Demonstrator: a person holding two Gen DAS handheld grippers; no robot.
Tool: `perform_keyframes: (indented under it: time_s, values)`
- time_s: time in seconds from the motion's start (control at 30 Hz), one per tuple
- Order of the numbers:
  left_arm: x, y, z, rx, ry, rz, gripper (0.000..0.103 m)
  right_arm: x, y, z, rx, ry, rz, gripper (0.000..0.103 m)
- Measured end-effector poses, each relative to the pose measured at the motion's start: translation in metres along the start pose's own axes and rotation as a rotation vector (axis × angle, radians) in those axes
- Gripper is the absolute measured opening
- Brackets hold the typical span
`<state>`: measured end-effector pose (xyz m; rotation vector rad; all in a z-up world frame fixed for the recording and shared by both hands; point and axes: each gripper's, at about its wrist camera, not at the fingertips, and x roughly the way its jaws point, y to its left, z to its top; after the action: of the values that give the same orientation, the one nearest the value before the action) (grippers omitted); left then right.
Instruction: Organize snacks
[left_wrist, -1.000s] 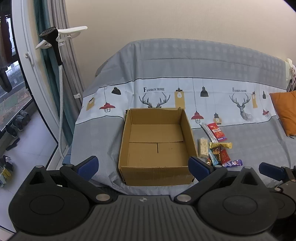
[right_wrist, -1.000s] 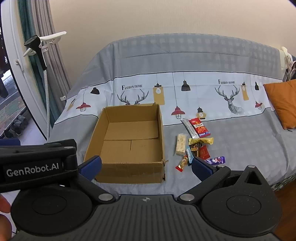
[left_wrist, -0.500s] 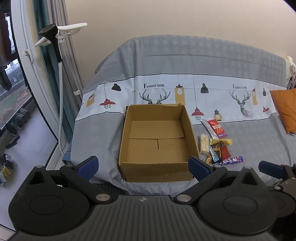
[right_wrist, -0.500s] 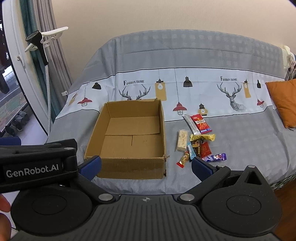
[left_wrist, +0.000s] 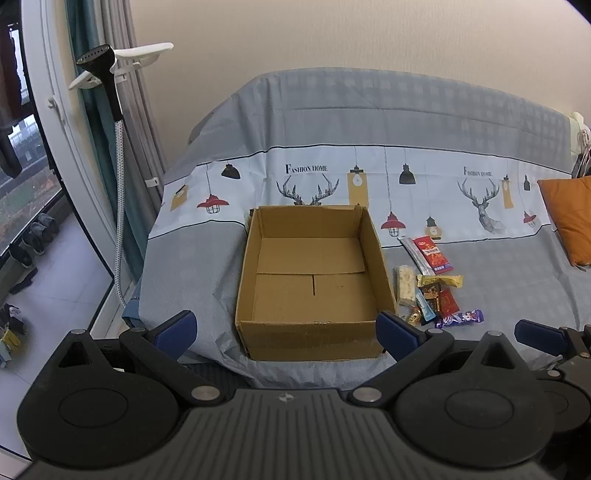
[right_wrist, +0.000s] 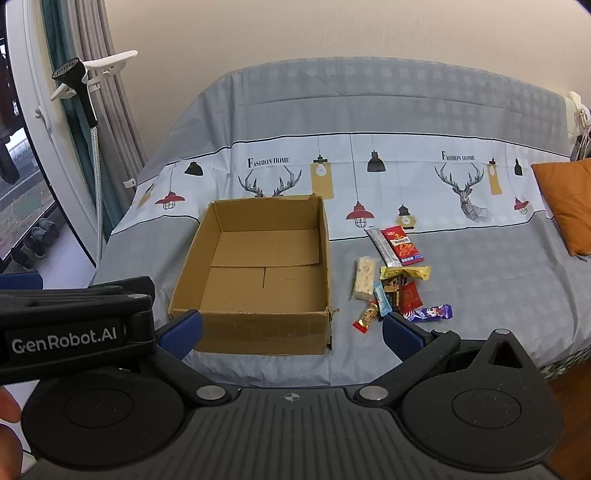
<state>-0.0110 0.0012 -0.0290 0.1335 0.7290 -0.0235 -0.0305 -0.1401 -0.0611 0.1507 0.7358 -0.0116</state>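
Left fingers (left_wrist: 286, 328) spread wide, empty | right fingers (right_wrist: 291, 328) spread wide, empty | box (right_wrist: 258, 273) untouched

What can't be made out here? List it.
- Brand text on the snack pile: too small in both views.
- Wrappers at the pile's near edge: left wrist view, hidden behind the left tongs.
- Orange cushion: cut off by the right frame edge, both views.

brown cardboard box (left_wrist: 312, 280), grey deer-print cover (left_wrist: 443, 177), orange cushion (left_wrist: 569, 218), purple wrapper (right_wrist: 430, 313)
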Motion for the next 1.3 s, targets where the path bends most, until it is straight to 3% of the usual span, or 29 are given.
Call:
perform_keyframes:
  time_s: [0.93,1.3]
  values:
    - [0.002,-0.002,-0.005,0.007,0.014,0.004,0.103,0.004,-0.003,-0.005,0.009,0.018,0.014,0.103]
    - [0.026,-0.014,-0.007,0.017,0.067,0.001,0.103,0.024,-0.012,-0.01,0.026,0.05,0.035,0.103]
